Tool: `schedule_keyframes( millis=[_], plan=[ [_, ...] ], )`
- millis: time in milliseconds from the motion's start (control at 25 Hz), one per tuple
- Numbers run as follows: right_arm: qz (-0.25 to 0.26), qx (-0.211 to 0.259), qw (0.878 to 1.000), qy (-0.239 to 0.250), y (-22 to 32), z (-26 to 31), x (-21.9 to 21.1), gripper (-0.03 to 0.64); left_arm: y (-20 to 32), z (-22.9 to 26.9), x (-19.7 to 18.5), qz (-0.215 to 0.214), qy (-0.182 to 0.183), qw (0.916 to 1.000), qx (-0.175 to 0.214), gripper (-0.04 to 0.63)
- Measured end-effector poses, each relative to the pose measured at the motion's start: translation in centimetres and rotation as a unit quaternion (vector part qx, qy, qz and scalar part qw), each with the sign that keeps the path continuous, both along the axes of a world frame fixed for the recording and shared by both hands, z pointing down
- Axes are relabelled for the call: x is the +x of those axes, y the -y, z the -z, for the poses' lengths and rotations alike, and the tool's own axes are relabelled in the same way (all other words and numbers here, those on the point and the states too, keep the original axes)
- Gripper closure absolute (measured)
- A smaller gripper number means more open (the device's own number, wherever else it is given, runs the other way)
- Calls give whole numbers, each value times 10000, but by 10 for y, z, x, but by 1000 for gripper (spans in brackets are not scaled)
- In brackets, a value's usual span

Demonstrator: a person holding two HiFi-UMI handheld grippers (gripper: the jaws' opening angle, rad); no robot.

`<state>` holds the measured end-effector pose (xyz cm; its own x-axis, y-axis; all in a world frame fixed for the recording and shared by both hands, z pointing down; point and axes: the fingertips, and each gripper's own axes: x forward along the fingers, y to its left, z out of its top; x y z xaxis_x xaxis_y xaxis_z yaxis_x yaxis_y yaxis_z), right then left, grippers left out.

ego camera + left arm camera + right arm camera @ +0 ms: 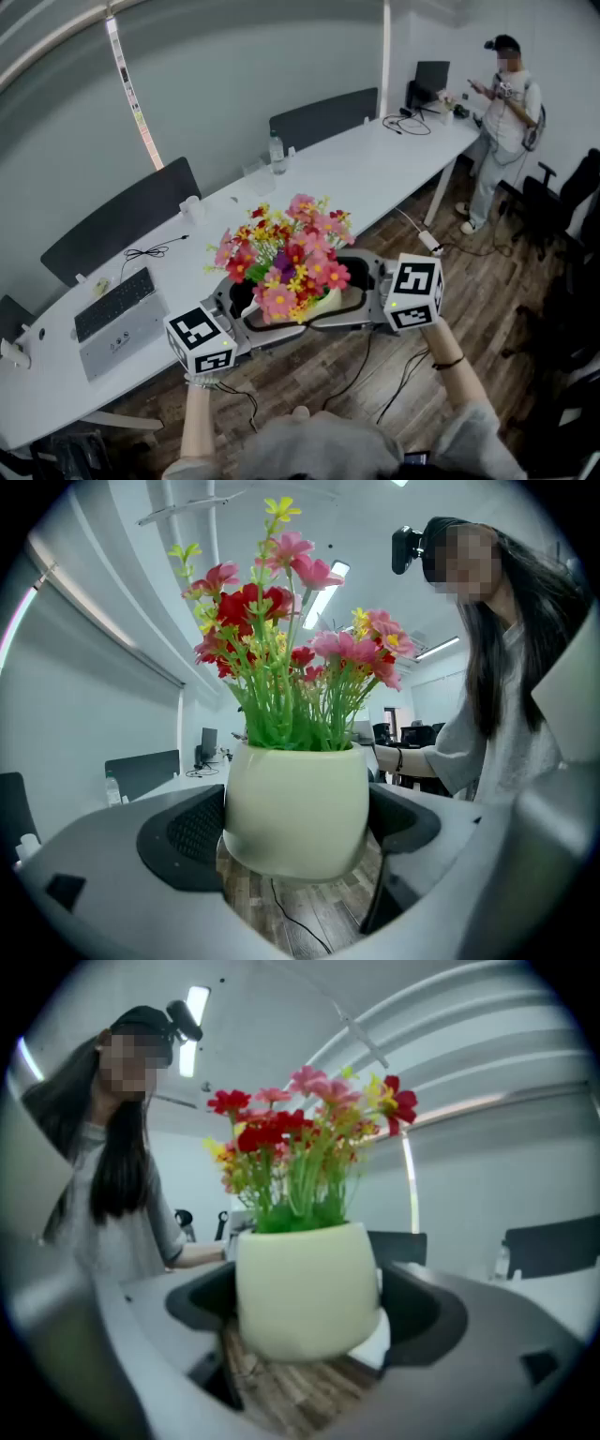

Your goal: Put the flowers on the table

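Over the wooden floor (pixel 375 366), just off the white tabletop (pixel 356 169), you've got the pot of flowers (pixel 319 305) held upright in the air. Your left gripper (pixel 295 832) has its fingers (pixel 183 832) spread wide, pressing both sides of the pot. Your right gripper (pixel 305 1316) clamps it the same way from the opposite side, with its fingers (pixel 417 1312) spread just as wide.

Long white bench (pixel 375 169) along grey wall (pixel 234 66); dark chairs (pixel 323 117) behind it. Wood-plank floor (pixel 487 281), power strip (pixel 429 242) lying on it. Laptop (pixel 117 323), water bottle (pixel 277 152), monitor (pixel 432 75) on bench. Person (pixel 502 112) standing at far end. Ceiling strip lights (pixel 323 583) lit.
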<state>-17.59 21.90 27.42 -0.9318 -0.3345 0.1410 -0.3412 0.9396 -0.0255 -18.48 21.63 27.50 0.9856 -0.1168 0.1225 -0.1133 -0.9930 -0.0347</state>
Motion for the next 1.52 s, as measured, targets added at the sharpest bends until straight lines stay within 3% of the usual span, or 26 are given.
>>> schedule_keyframes(
  millis=[880,1160,1520],
  plan=[
    [102,-154,9998,-3,8,-21,16,156,7,-22,14,156,-190,9995,-221,132],
    [183,-111,9998,-25,53,-17,49,157,52,-19,48,201,-174,9995,-146,132],
    [152,-99,9998,-10,127,-14,63,156,127,-15,62,193,-182,9996,-123,132]
  ],
)
